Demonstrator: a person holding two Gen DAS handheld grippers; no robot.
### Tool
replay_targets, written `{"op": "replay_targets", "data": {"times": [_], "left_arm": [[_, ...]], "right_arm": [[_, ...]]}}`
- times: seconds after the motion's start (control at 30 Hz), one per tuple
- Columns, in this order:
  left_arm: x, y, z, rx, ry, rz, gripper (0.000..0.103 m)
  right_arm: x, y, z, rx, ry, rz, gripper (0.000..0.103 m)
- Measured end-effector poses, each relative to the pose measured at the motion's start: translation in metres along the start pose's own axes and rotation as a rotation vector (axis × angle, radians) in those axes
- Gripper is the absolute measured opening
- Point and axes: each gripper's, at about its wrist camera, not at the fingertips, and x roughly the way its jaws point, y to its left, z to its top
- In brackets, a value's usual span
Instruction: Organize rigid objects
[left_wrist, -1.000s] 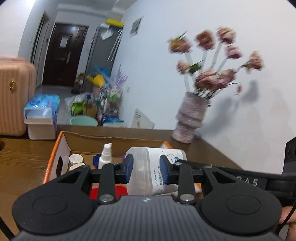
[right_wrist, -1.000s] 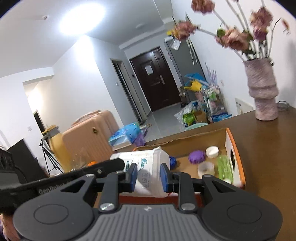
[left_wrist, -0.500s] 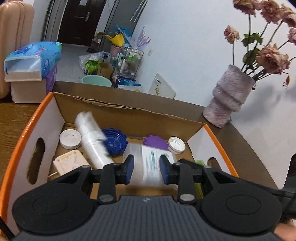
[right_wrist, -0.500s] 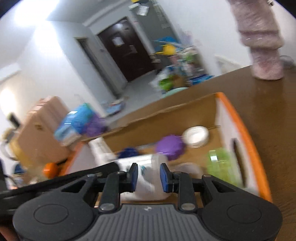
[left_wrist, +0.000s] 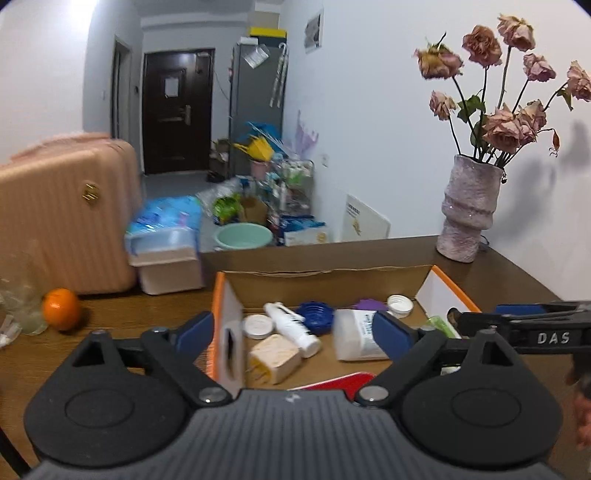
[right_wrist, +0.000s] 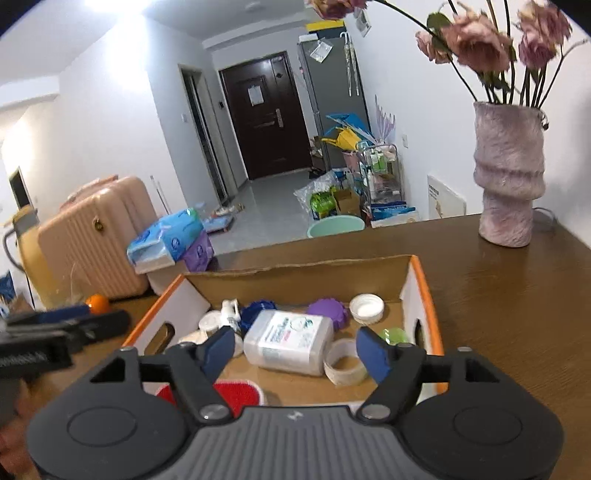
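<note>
An open cardboard box (left_wrist: 325, 282) (right_wrist: 295, 271) with orange edges sits on the brown table. A clear plastic bottle (left_wrist: 356, 334) (right_wrist: 288, 341) with a printed label lies on its side inside it. Around it lie a white spray bottle (left_wrist: 291, 326), a blue lid (left_wrist: 314, 319), a purple lid (right_wrist: 328, 312), white caps (right_wrist: 365, 306), a tape roll (right_wrist: 345, 362), a beige block (left_wrist: 273, 356) and a red pad (right_wrist: 229, 393). My left gripper (left_wrist: 291, 330) is open above the box's left wall. My right gripper (right_wrist: 295, 350) is open above the box, empty.
A pink vase (right_wrist: 508, 184) of dried roses stands on the table's far right. An orange (left_wrist: 61, 308) lies on the table to the left. Beyond the table are a pink suitcase (left_wrist: 62, 218), a bin with tissue packs (left_wrist: 166, 240) and floor clutter.
Both grippers held the clear bottle, lowered it into the box and let go. Both have opened wide and pulled back; the bottle now lies in the box.
</note>
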Motion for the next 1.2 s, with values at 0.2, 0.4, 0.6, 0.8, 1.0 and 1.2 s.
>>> {"op": "replay_targets", "data": {"times": [0.2, 0.4, 0.6, 0.8, 1.0, 1.2], "left_arm": [[-0.046, -0.001, -0.011, 0.042, -0.046, 0.018, 0.101], [-0.096, -0.001, -0.030, 0.059, -0.153, -0.005, 0.103], [-0.144, -0.004, -0.045, 0.046, -0.269, -0.027, 0.103], [-0.179, -0.005, -0.063, 0.079, -0.354, -0.050, 0.103], [-0.206, 0.000, -0.082, 0.045, -0.365, -0.046, 0.103], [-0.233, 0.007, -0.120, 0.051, -0.354, -0.008, 0.103]], "right_arm": [[-0.046, 0.001, -0.010, -0.045, -0.009, -0.080, 0.082], [-0.098, 0.006, -0.022, -0.067, -0.070, -0.105, 0.086], [-0.150, 0.023, -0.047, -0.110, -0.186, -0.120, 0.095], [-0.179, 0.035, -0.073, -0.104, -0.255, -0.113, 0.095], [-0.202, 0.047, -0.100, -0.098, -0.293, -0.110, 0.098], [-0.234, 0.063, -0.143, -0.136, -0.336, -0.097, 0.102]]}}
